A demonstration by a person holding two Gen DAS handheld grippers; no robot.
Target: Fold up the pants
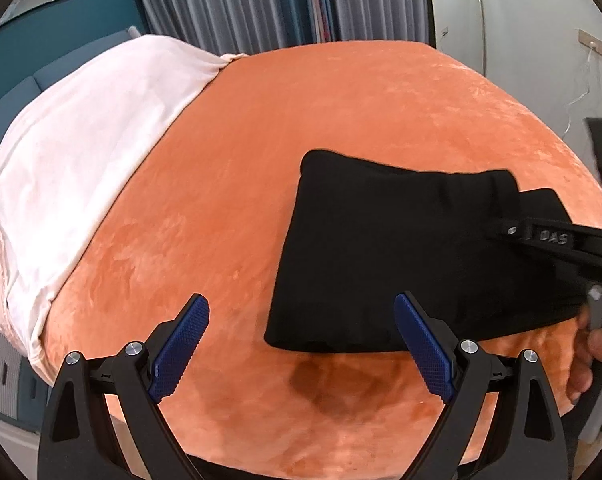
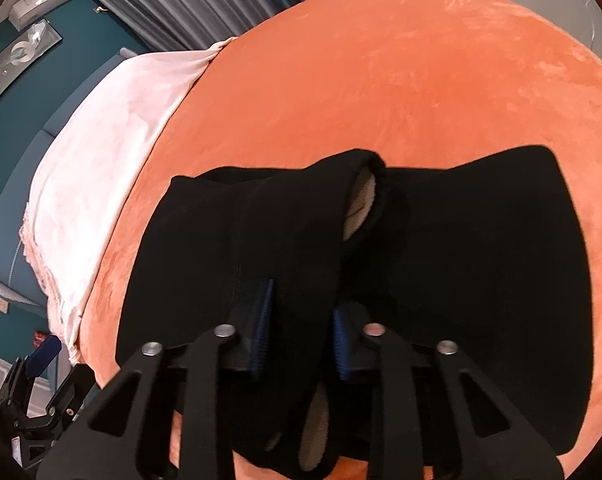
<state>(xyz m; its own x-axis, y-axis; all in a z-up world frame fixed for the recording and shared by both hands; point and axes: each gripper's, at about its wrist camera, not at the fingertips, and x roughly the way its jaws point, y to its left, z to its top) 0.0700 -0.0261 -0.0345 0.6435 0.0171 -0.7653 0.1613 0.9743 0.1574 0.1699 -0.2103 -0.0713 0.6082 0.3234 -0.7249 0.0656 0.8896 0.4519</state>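
Observation:
The black pants (image 1: 381, 248) lie partly folded on the orange bedspread (image 1: 301, 120), right of centre in the left wrist view. My left gripper (image 1: 301, 344) is open and empty, hovering just before the pants' near left corner. My right gripper (image 2: 301, 320) is shut on a raised fold of the pants (image 2: 301, 240); a beige lining shows at the fold's far end. The rest of the pants spreads flat to both sides beneath it. The right gripper also shows in the left wrist view (image 1: 557, 240), at the pants' right edge.
A pale pink sheet (image 1: 81, 140) covers the bed's left part. Grey curtains (image 1: 261, 0) hang behind the bed. A white wall (image 1: 541, 40) stands at the right. The bed's near edge runs just below my grippers.

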